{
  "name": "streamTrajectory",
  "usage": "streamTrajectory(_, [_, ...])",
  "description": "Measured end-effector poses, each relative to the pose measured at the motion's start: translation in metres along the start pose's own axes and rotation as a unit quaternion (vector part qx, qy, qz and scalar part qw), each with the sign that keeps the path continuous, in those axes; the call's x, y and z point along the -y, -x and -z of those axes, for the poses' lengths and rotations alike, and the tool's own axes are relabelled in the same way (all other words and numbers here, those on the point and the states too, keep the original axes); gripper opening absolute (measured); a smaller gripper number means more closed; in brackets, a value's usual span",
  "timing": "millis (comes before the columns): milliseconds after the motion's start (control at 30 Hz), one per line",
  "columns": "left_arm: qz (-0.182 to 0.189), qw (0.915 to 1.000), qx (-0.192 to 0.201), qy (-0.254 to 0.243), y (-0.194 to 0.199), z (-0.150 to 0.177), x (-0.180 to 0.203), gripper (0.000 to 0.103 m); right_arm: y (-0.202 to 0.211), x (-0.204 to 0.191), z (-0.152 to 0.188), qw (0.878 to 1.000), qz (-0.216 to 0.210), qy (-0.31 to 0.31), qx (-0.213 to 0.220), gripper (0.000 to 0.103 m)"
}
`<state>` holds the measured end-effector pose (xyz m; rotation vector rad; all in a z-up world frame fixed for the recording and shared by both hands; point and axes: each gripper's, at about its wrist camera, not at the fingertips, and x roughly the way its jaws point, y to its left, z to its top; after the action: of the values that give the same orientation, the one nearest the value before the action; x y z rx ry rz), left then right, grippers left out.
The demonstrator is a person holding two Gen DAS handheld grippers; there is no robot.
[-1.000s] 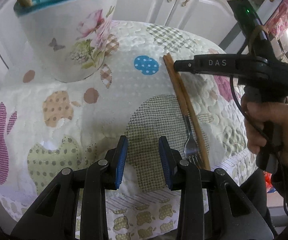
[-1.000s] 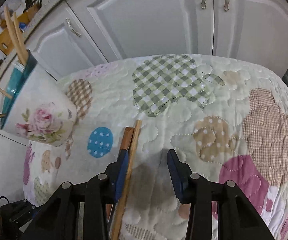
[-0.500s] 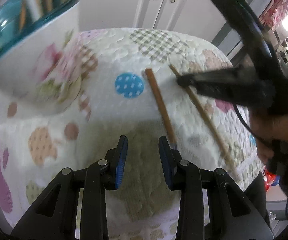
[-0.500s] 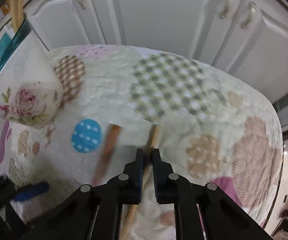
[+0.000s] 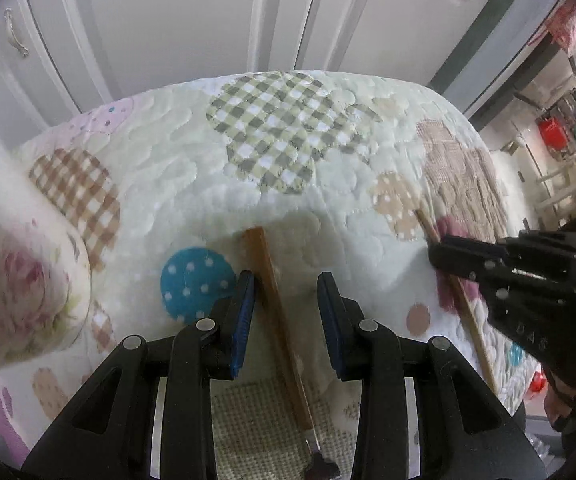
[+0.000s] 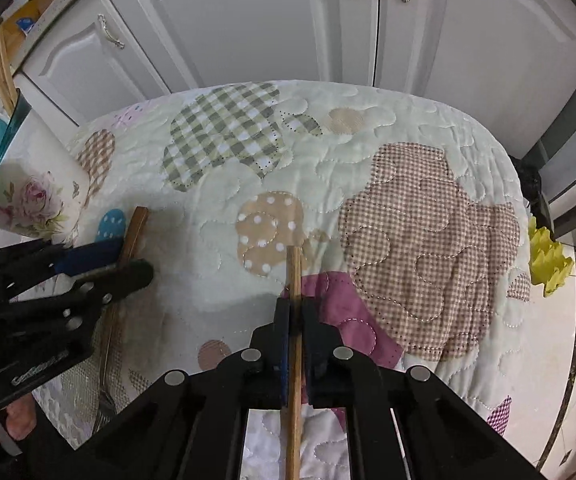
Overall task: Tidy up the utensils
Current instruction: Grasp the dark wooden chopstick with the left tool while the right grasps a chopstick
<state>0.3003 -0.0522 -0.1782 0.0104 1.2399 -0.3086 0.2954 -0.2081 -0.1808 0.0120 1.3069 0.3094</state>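
Right gripper (image 6: 295, 316): jaws clenched on a chopstick (image 6: 294, 280). The stick runs lengthwise through the jaws, its far tip poking out ahead over a tan dotted patch of the quilt (image 6: 408, 152). In the left view this gripper (image 5: 438, 254) shows at the right, the stick (image 5: 426, 222) slanting through it; whether the stick's near end touches the quilt, cannot tell.

Left gripper (image 5: 284, 312): jaws released, blue pads wide apart, set on either side of the fork (image 5: 276, 320) without touching it. The fork lies on the quilt (image 5: 216, 200), its brown wooden handle pointing far and its metal neck running near. From the right view the same gripper (image 6: 116, 260) sits at the left, the handle (image 6: 132, 236) passing between its fingers, the metal tines near.

Holder (image 6: 32, 188): white, floral print, teal rim, standing at the far left of the quilt, just left of a blue dotted patch. Wooden sticks (image 6: 2, 72) stand up in it. In the left view only its flowered wall (image 5: 20, 292) shows, at the left edge.

White cabinet doors (image 6: 248, 20) behind the table.
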Motion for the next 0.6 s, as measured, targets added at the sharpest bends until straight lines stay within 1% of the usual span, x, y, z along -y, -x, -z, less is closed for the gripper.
streamTrajectory(100, [-0.002, 1.0000, -0.005, 0.002, -0.002, -0.005, -0.001, 0.031, 0.000, -0.001, -0.003, 1.000, 0.000, 0.007, -0.004, 0.005])
streamTrajectory(200, [-0.005, 0.9999, -0.008, -0.004, -0.004, -0.007, 0.000, 0.031, -0.005, -0.009, -0.015, 1.000, 0.000, 0.007, -0.009, 0.007])
streamTrajectory(267, [-0.012, 0.9998, -0.008, -0.010, -0.005, -0.009, 0.002, 0.027, -0.006, -0.013, -0.017, 1.000, 0.006, 0.014, -0.013, 0.007])
streamTrajectory(400, [-0.016, 0.9998, -0.004, -0.006, -0.009, -0.010, 0.004, 0.017, -0.010, -0.022, -0.020, 0.999, 0.021, 0.031, -0.019, 0.008])
streamTrajectory(500, [-0.011, 0.9999, -0.002, -0.002, -0.009, -0.010, 0.001, 0.015, -0.011, -0.023, -0.020, 0.999, 0.024, 0.032, -0.017, 0.008])
streamTrajectory(600, [-0.015, 0.9999, 0.002, -0.003, -0.005, -0.006, -0.002, 0.015, -0.011, -0.025, -0.020, 0.999, 0.030, 0.040, -0.013, 0.008])
